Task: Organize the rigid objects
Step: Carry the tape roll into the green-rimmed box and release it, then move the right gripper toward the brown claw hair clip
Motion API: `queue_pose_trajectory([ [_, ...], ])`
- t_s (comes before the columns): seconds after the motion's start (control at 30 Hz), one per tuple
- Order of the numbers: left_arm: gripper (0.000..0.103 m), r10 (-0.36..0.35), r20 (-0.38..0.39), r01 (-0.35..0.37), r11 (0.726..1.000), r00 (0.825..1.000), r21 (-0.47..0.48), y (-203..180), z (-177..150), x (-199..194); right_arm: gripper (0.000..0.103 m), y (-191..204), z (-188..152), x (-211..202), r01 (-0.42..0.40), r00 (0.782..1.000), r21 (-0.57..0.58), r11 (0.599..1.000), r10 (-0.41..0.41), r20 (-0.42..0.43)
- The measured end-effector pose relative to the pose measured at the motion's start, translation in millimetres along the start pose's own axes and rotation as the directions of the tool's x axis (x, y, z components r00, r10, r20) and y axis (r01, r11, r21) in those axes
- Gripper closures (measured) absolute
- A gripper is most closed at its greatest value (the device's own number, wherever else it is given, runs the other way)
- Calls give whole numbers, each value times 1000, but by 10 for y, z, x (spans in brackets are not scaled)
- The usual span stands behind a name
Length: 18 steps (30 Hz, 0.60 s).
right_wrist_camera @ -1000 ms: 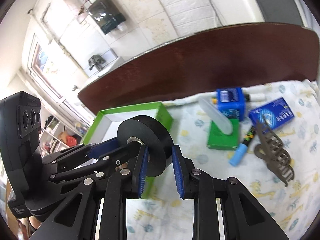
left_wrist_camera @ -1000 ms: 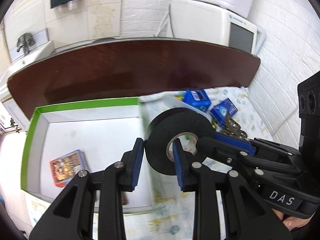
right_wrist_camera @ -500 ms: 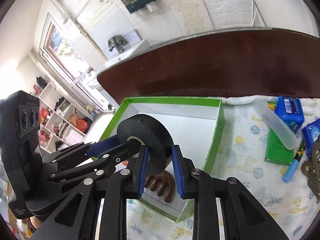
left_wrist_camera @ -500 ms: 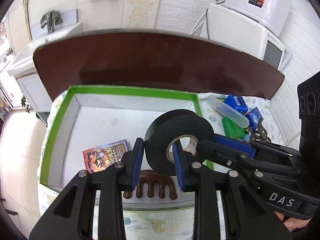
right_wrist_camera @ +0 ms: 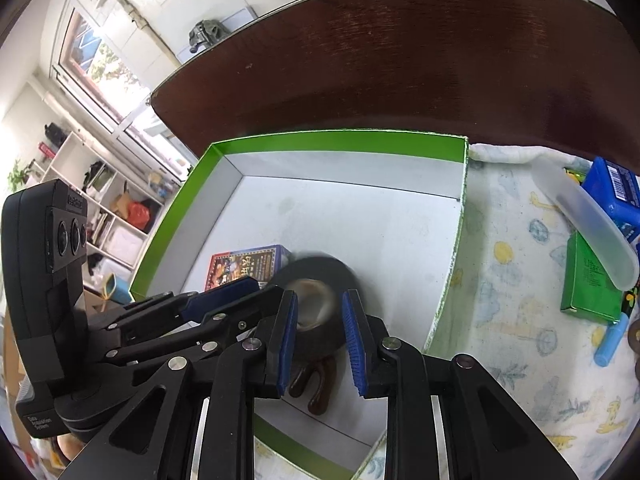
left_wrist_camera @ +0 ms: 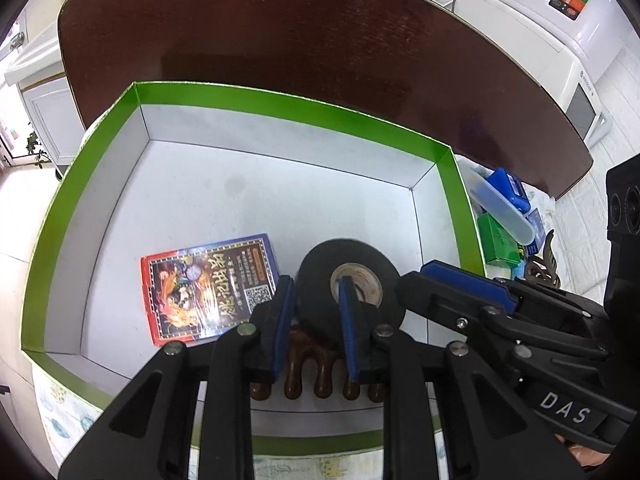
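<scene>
A black roll of tape (left_wrist_camera: 320, 280) lies low in the green-rimmed white box (left_wrist_camera: 280, 108), resting partly on a brown comb (left_wrist_camera: 316, 384) beside a colourful card box (left_wrist_camera: 208, 280). My left gripper (left_wrist_camera: 314, 332) straddles the roll's left wall, one finger outside and one in the core, the jaws slightly spread. My right gripper (right_wrist_camera: 320, 340) hovers open just above the roll (right_wrist_camera: 320, 272), which is motion-blurred. The green-rimmed box also shows in the right wrist view (right_wrist_camera: 336, 138), with the comb (right_wrist_camera: 316, 384) under the fingers.
On the patterned cloth (right_wrist_camera: 516, 344) right of the box lie a green box (right_wrist_camera: 592, 280), a blue box (right_wrist_camera: 616, 196), a translucent case (right_wrist_camera: 592, 220) and a blue marker (right_wrist_camera: 612, 336). A dark wooden tabletop (left_wrist_camera: 320, 32) lies behind.
Both grippers carried the tape leftward over the box and lowered it inside. The right gripper's fingers have opened off the roll, and the roll has dropped flat onto the comb.
</scene>
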State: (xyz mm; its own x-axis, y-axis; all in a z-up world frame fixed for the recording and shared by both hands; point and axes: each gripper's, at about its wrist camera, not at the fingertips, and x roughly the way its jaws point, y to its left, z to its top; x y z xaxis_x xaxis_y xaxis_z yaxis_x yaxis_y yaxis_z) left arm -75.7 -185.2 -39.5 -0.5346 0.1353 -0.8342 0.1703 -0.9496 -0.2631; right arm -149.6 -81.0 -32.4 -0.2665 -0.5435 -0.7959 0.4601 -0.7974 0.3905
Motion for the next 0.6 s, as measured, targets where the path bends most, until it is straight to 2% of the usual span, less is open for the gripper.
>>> queue_pose_trajectory([
  [0.13, 80, 11, 7, -11, 1000, 1000, 0, 52, 41, -24, 76, -18, 31, 40, 18, 1000, 2, 1000, -18, 2],
  [0.33, 64, 34, 58, -35, 999, 998, 11, -12, 81, -212, 76, -15, 16, -134, 7, 1000, -16, 1000, -7, 26],
  [0.53, 53, 8, 126, -20, 995, 992, 94, -462, 173, -494, 76, -95, 61, -657, -4, 993, -18, 1000, 6, 117],
  [0.6, 43, -7, 157, -15, 990, 988, 141, -676, 189, -616, 76, -143, 81, -929, -10, 985, -13, 1000, 12, 171],
])
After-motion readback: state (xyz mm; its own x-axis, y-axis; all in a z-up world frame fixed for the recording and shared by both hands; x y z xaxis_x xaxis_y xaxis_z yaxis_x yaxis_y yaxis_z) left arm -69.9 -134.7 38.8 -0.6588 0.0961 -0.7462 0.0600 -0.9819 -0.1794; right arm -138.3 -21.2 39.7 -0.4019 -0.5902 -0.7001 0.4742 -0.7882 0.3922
